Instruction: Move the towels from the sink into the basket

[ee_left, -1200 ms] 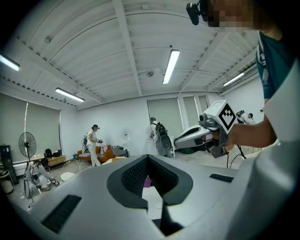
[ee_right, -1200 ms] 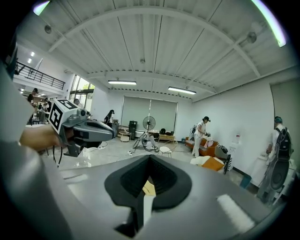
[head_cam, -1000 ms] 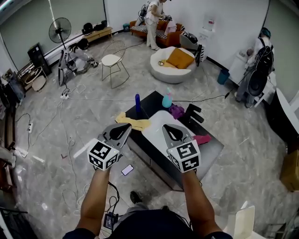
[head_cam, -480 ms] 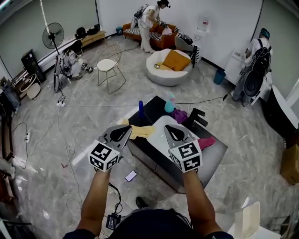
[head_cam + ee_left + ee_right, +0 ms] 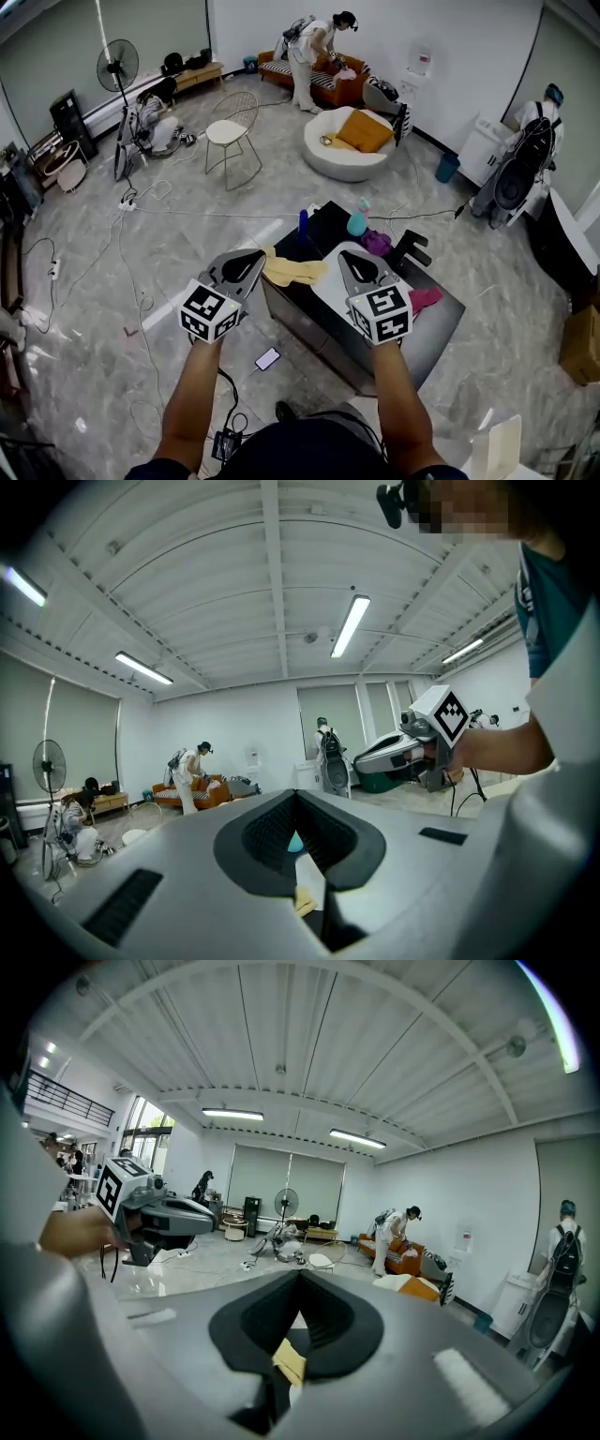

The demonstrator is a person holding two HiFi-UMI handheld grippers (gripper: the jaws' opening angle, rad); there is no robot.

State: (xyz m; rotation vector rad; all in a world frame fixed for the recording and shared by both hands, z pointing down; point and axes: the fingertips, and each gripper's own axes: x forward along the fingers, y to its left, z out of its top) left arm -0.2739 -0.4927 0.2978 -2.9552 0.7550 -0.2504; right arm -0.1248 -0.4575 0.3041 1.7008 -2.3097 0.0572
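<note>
Since a second ago the counter (image 5: pixel 309 323) has slid rightward in the head view, so the yellow towel (image 5: pixel 298 272) now shows between both grippers. It drapes the counter's left edge. A purple towel (image 5: pixel 378 242) lies at the white sink's (image 5: pixel 328 278) far rim, and a pink towel (image 5: pixel 427 299) lies to its right. The left gripper (image 5: pixel 251 257) and right gripper (image 5: pixel 353 260) both have their jaws together and hold nothing, above the counter's near side. Around it is a grey marbled floor (image 5: pixel 187 234), with a fan (image 5: pixel 118 66) and a wire chair (image 5: pixel 230 131) far left.
</note>
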